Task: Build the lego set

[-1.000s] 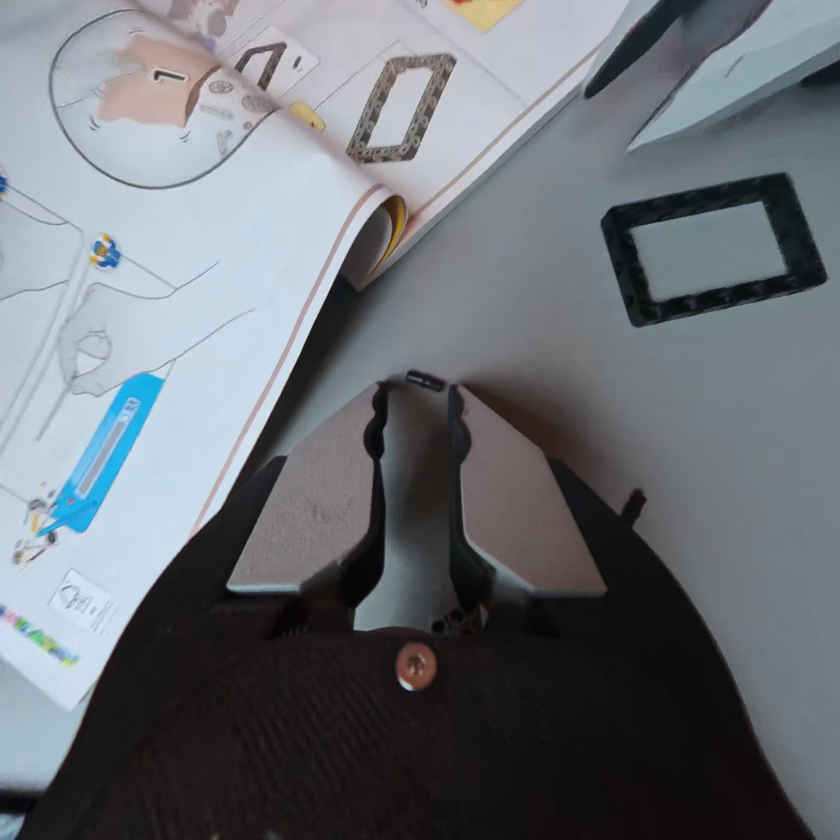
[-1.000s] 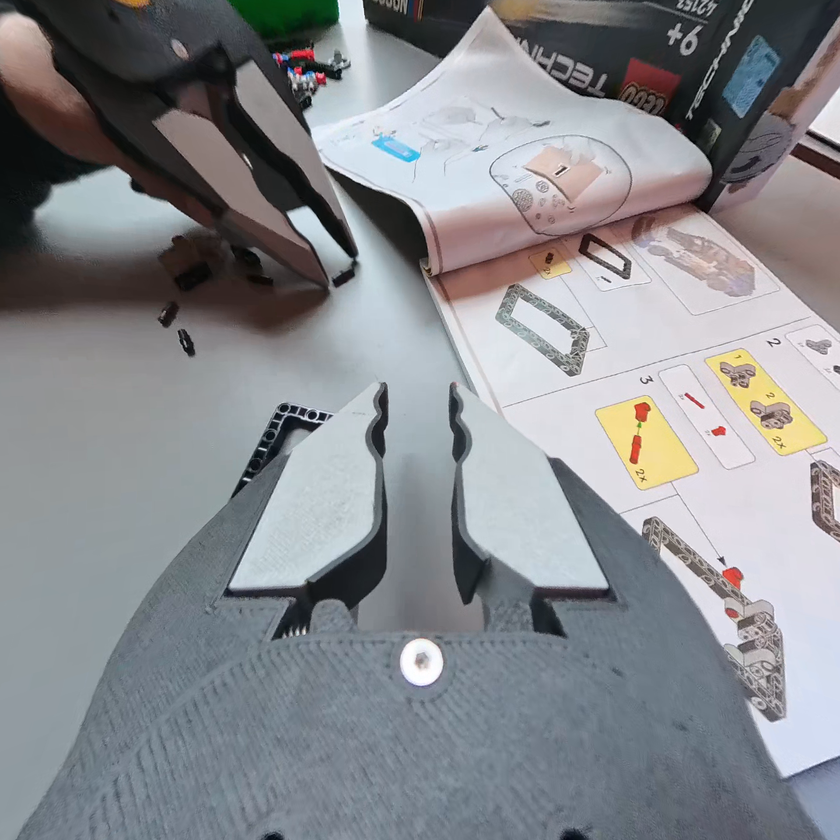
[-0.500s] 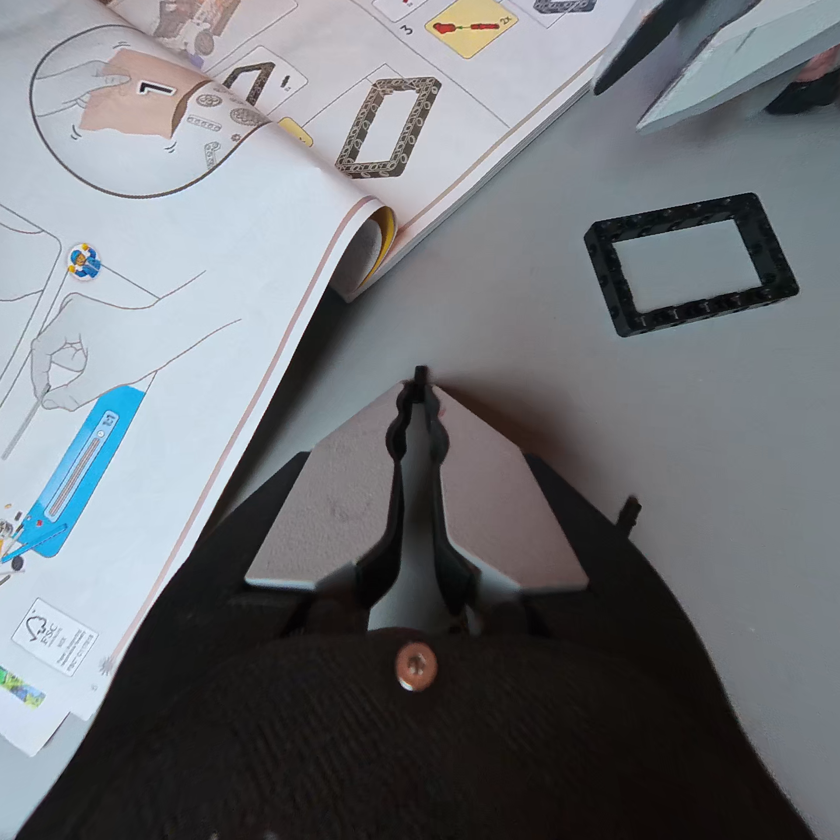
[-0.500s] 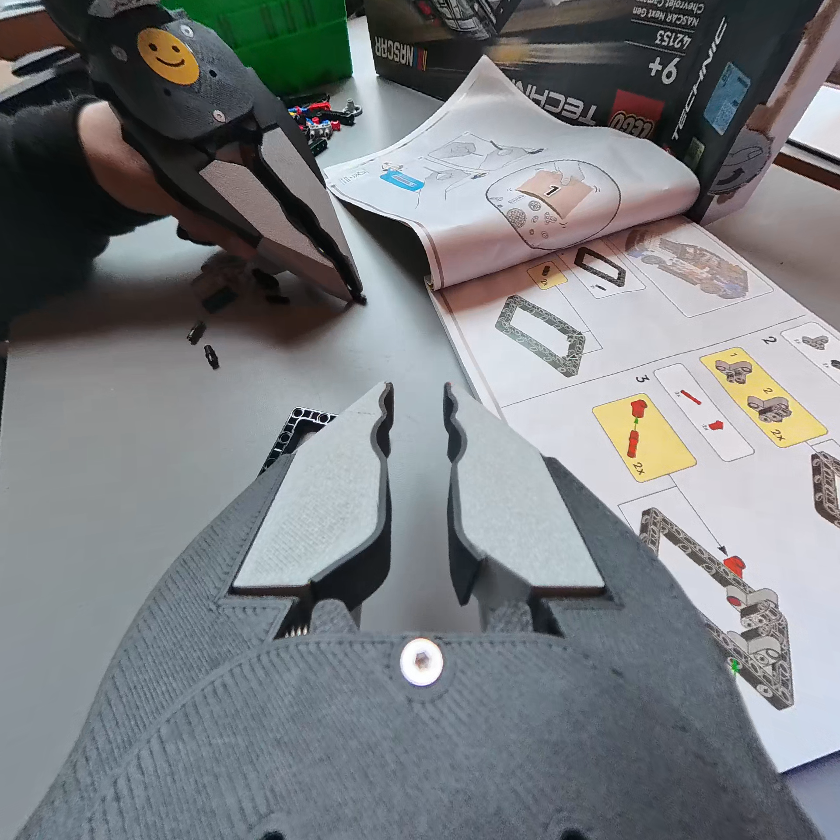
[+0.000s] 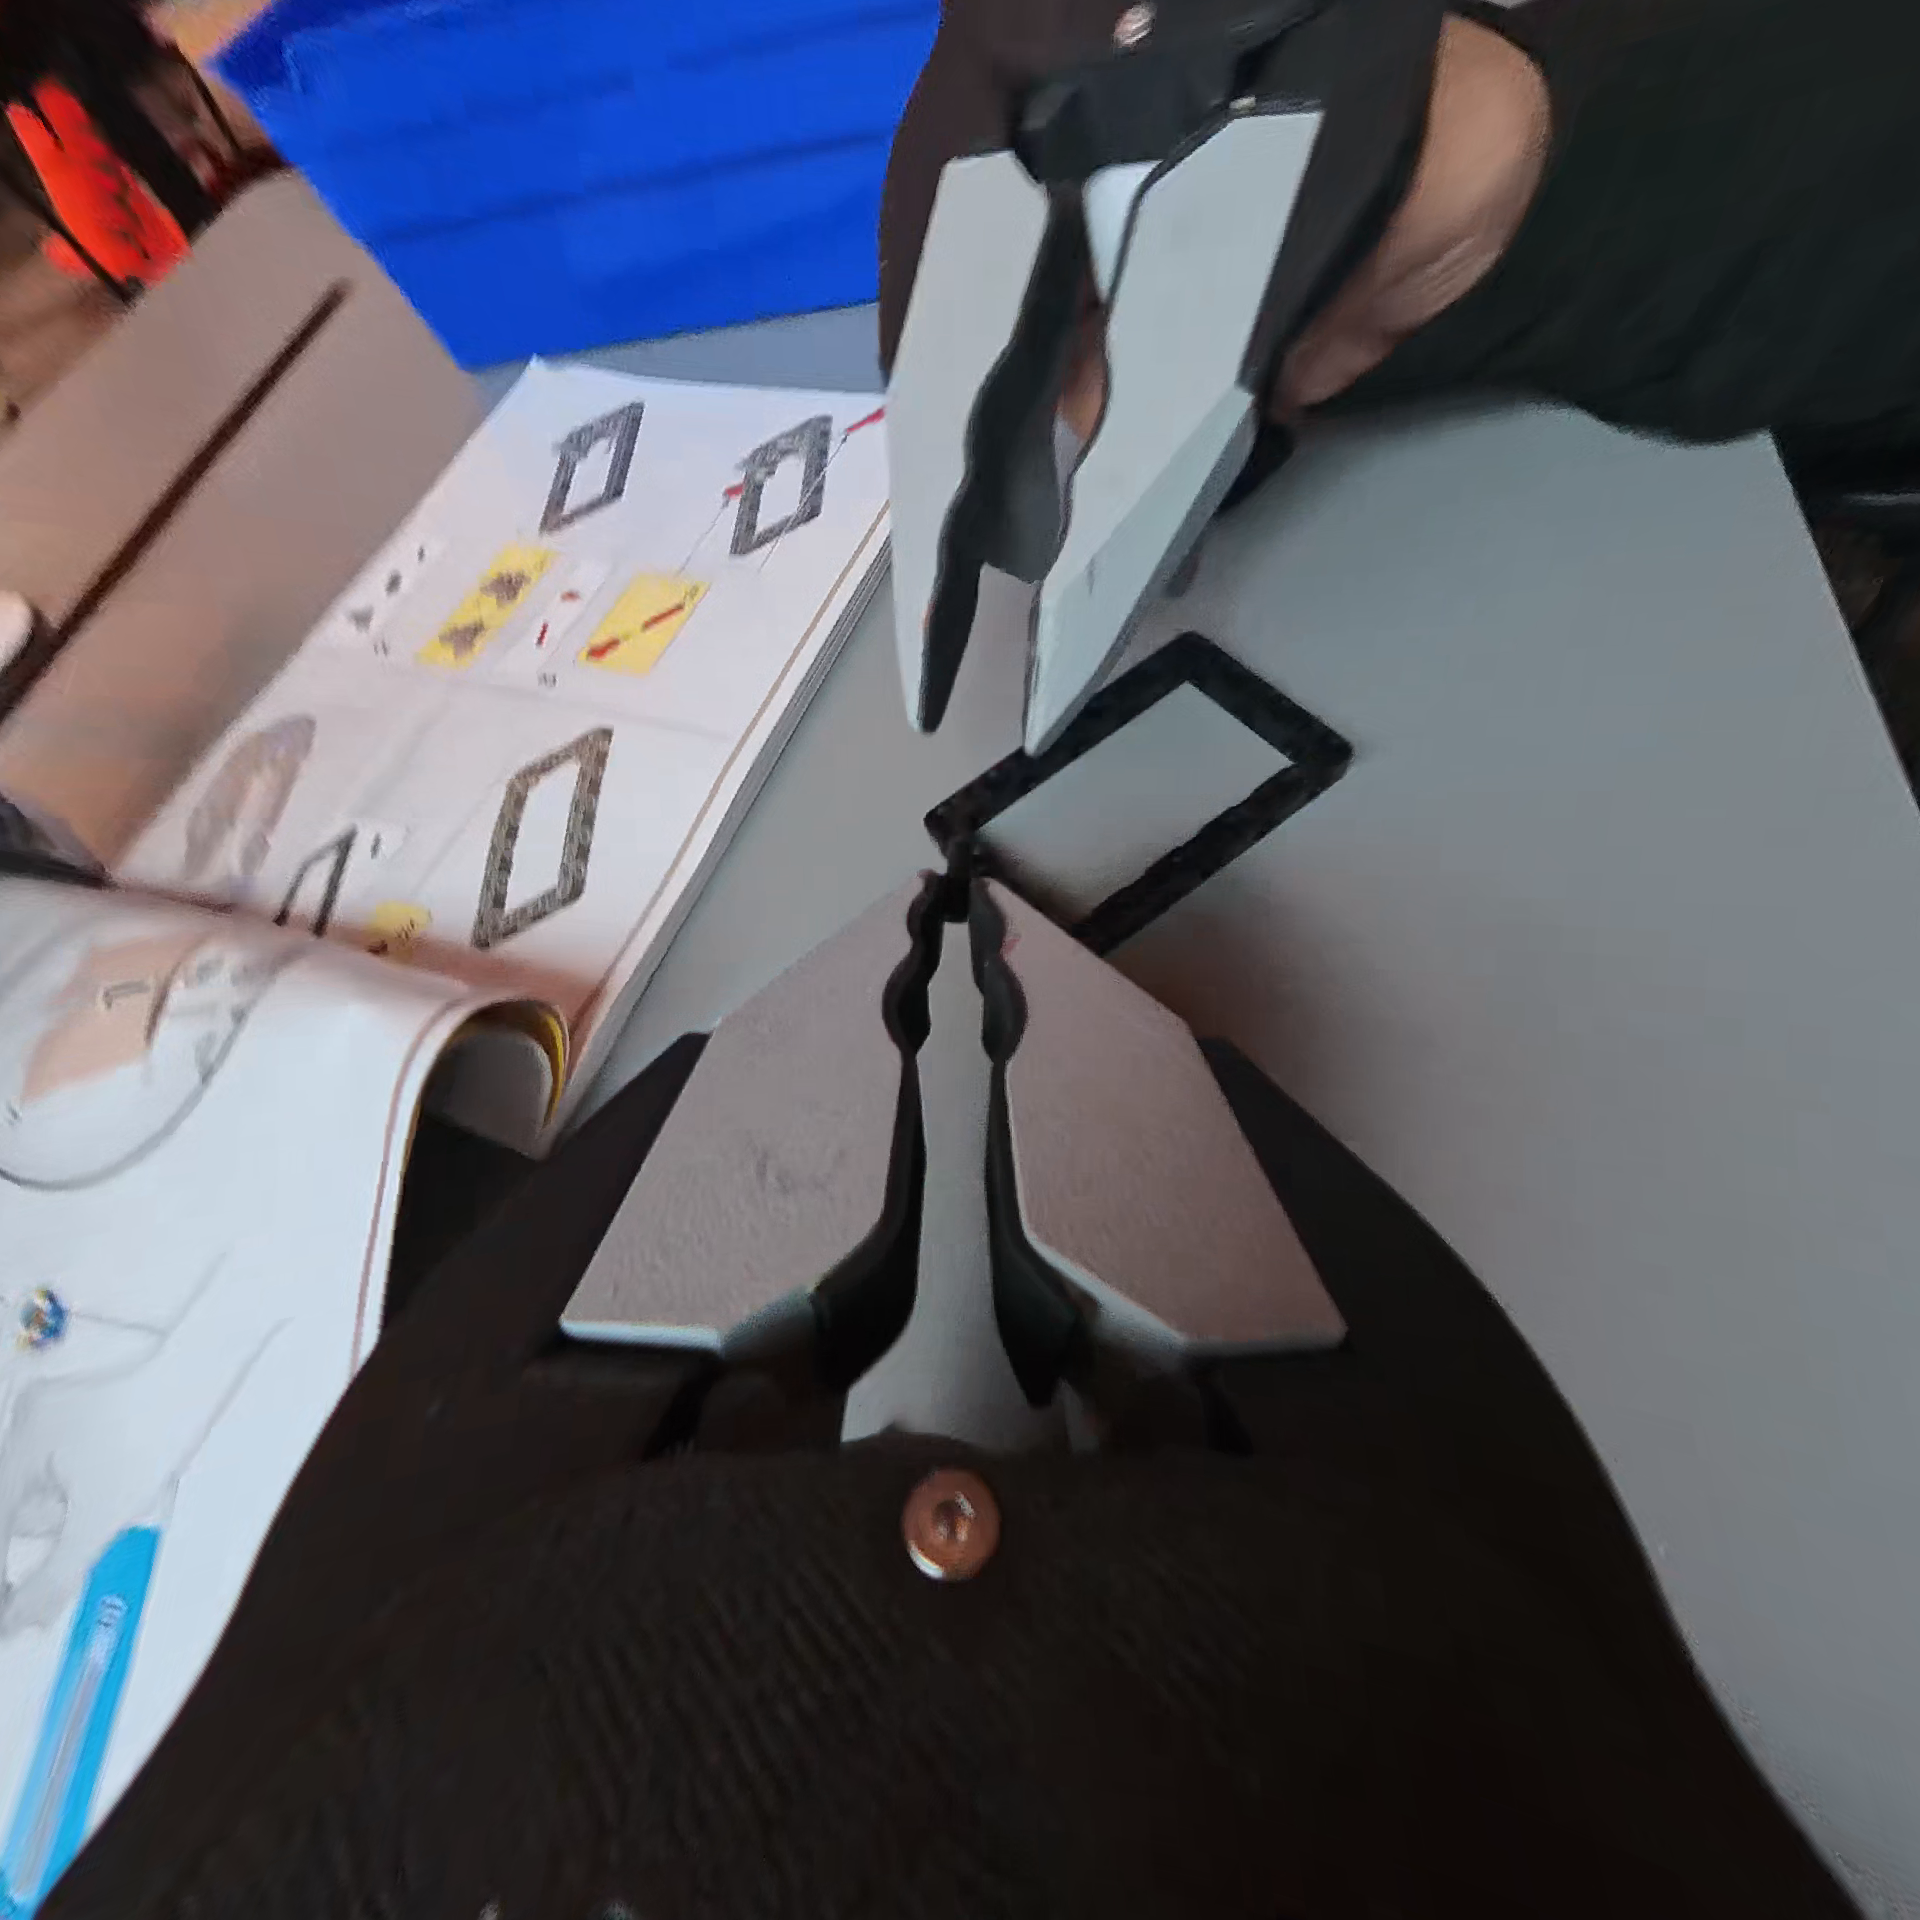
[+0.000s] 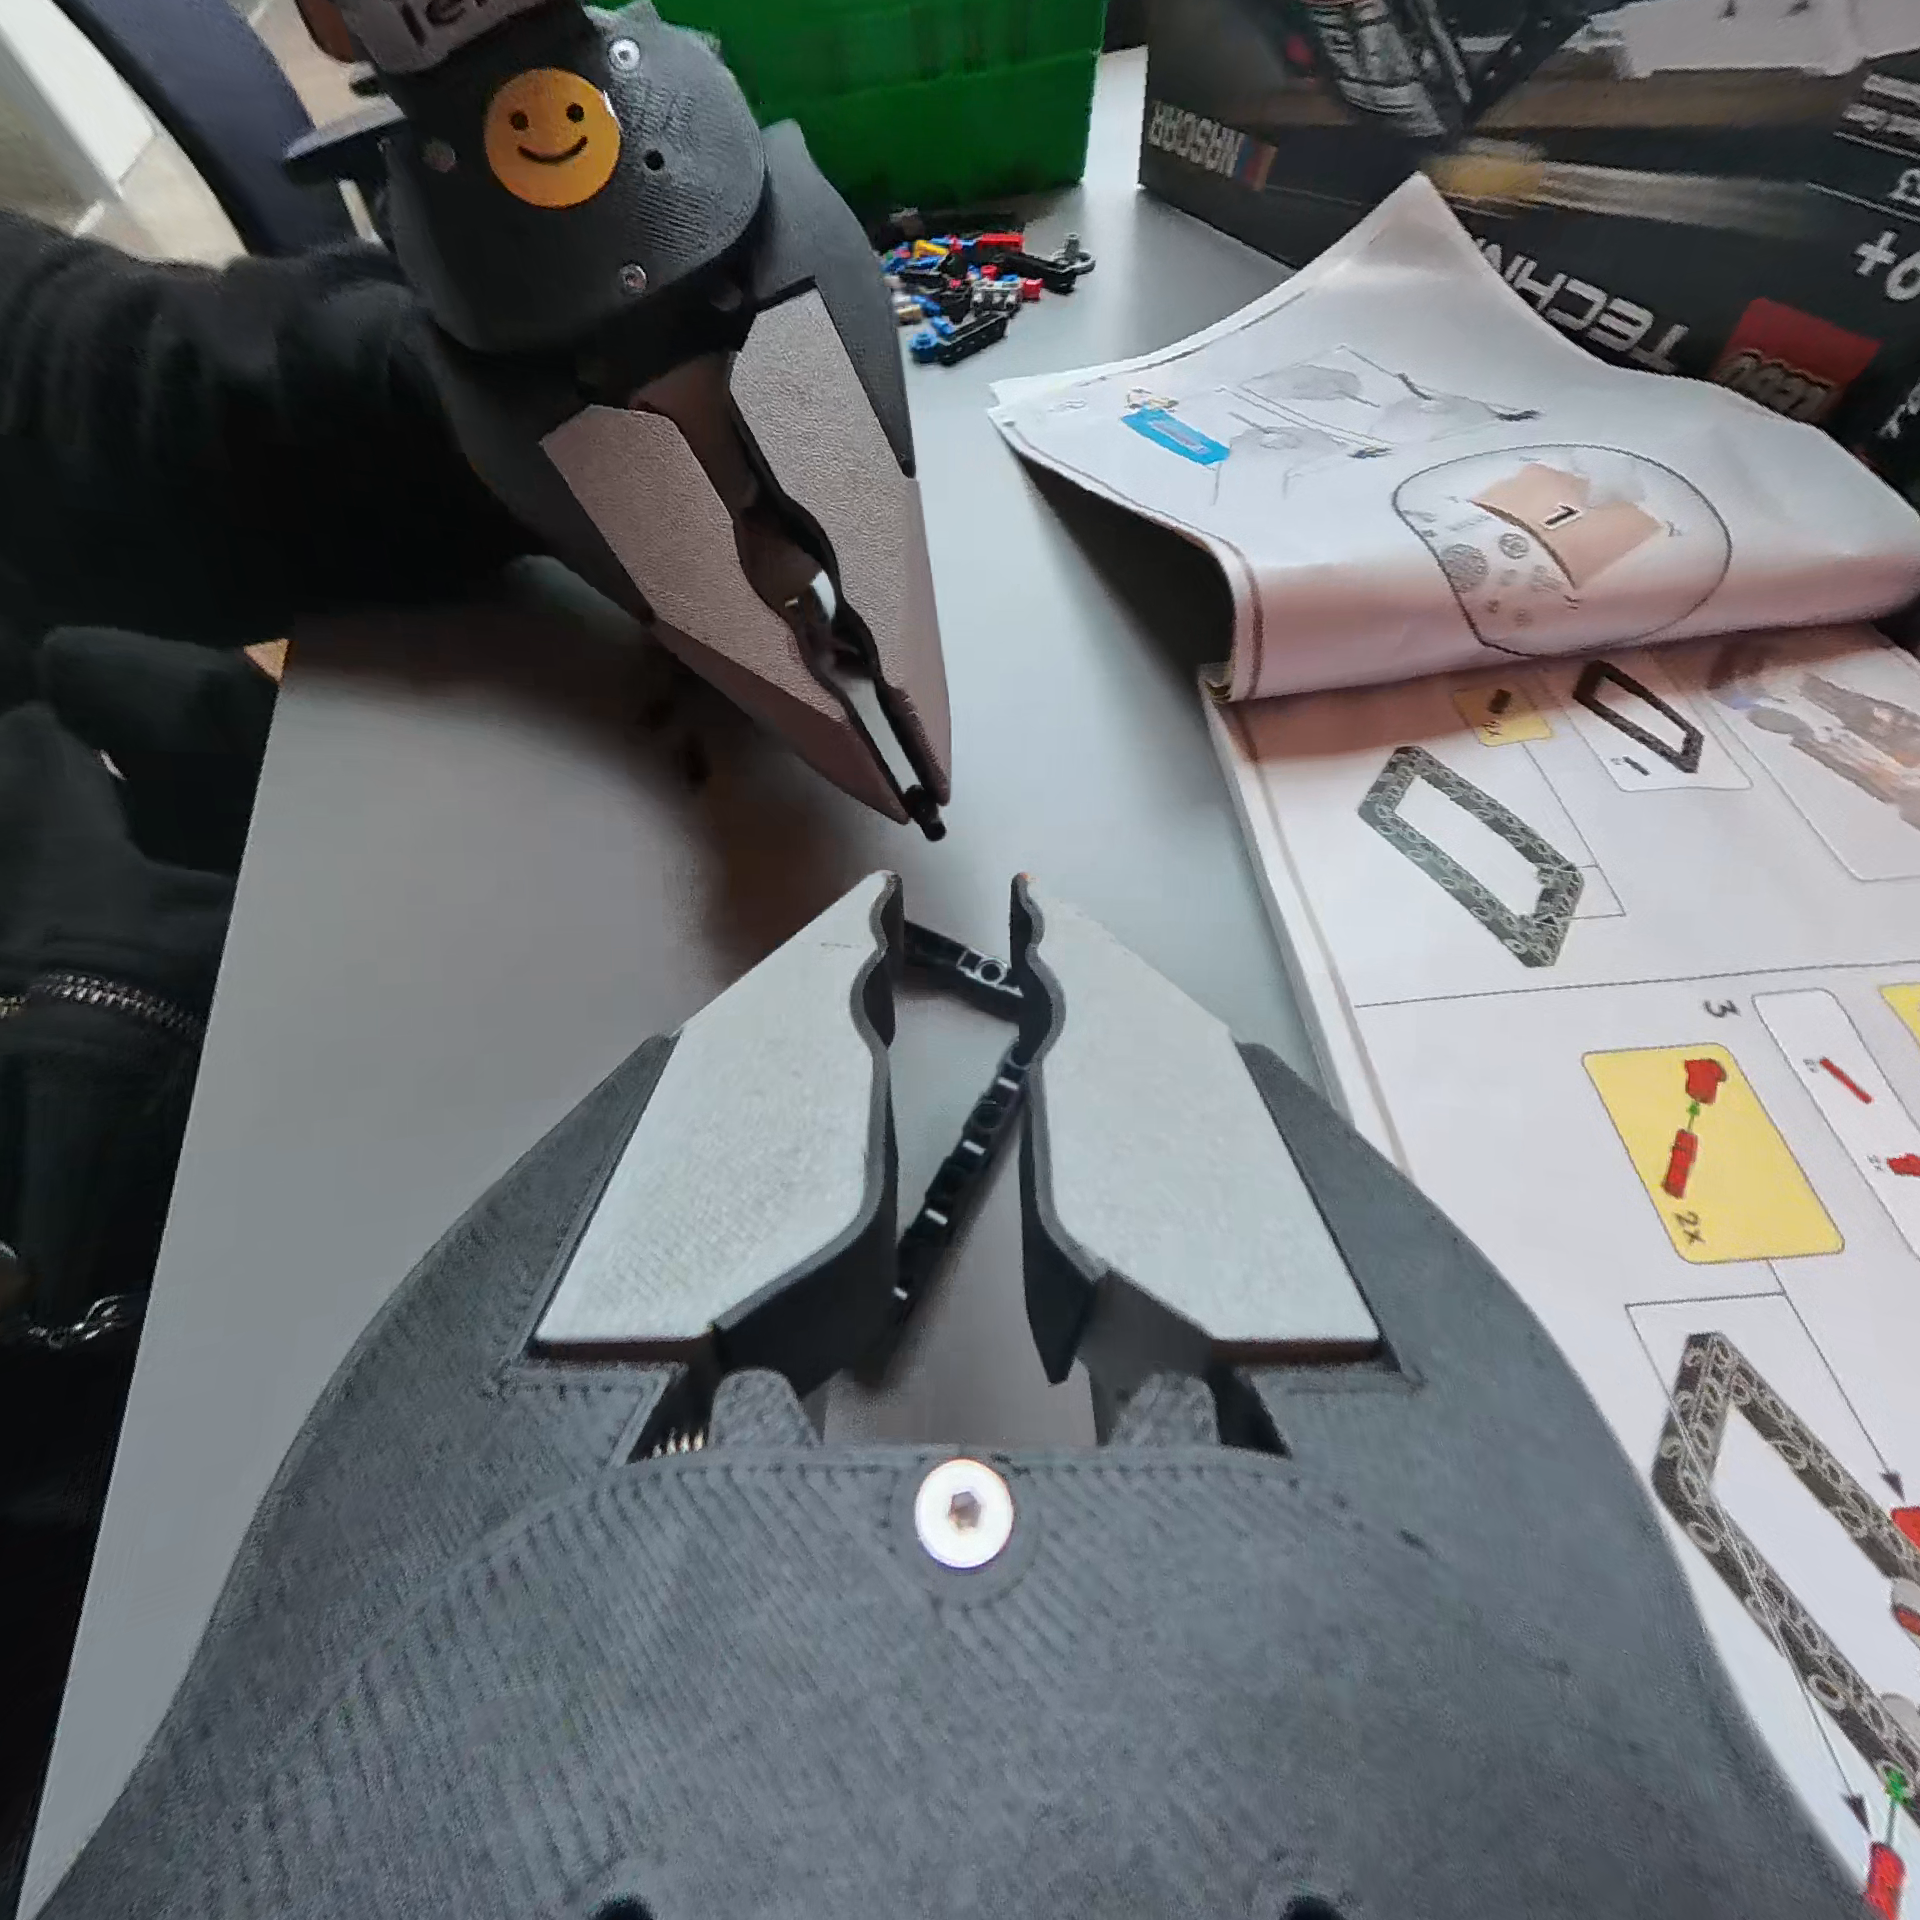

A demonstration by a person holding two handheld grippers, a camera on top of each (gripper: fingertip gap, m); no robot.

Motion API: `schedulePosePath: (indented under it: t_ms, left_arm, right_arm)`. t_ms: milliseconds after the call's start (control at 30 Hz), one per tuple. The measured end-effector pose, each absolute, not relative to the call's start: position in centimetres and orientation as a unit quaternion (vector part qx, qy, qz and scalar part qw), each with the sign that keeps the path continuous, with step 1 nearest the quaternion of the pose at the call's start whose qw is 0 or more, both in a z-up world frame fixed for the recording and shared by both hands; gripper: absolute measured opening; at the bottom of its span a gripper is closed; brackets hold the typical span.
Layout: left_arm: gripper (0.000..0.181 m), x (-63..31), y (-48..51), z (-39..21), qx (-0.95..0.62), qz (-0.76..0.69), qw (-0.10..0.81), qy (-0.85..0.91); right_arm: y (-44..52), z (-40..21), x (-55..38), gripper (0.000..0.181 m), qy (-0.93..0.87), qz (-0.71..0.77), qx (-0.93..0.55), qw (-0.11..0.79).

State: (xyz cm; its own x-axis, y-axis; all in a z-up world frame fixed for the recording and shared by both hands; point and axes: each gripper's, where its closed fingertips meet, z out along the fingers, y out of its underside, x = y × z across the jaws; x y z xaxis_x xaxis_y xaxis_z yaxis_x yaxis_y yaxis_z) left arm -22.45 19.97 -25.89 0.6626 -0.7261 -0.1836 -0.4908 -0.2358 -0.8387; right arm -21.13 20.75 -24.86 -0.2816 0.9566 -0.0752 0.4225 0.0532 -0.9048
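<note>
Wrist cameras face each other low over table (image 5: 1558, 1039), sharing black frame (image 5: 1262, 790)

Bare grey table (image 6: 499, 935) lies open on the left gripper's (image 6: 928, 816) side, up to the table edge. Between the left gripper, pinching a small black pin (image 6: 932, 824), and the right gripper (image 6: 954, 904), whose jaws stand apart, only a narrow gap remains, above the flat black frame (image 5: 1226, 810). An open instruction booklet (image 6: 1558, 935) with a raised, curled page blocks the other side. Beyond it stand a set box (image 6: 1558, 156), a green bin (image 6: 935, 104) and a pile of loose pieces (image 6: 977, 281).
</note>
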Motion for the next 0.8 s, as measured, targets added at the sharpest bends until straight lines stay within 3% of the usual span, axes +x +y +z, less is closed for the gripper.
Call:
schedulePosePath:
  t_ms: [33, 367, 800]
  left_arm:
    - [0.002, -22.1, 19.8, -25.8, -0.768, -0.111, 0.482, 0.408]
    - [0.002, -20.7, 19.0, -26.7, -0.727, -0.033, 0.474, 0.495]
    - [0.002, -20.4, 19.0, -27.0, -0.729, -0.033, 0.469, 0.497]
  right_arm:
    - [20.4, -24.9, -21.0, 0.016, -0.669, 0.448, -0.514, 0.297]
    - [18.7, -26.4, -21.0, 0.000, -0.744, 0.347, -0.453, 0.347]
    - [18.5, -26.8, -20.9, 0.000, -0.752, 0.332, -0.451, 0.347]
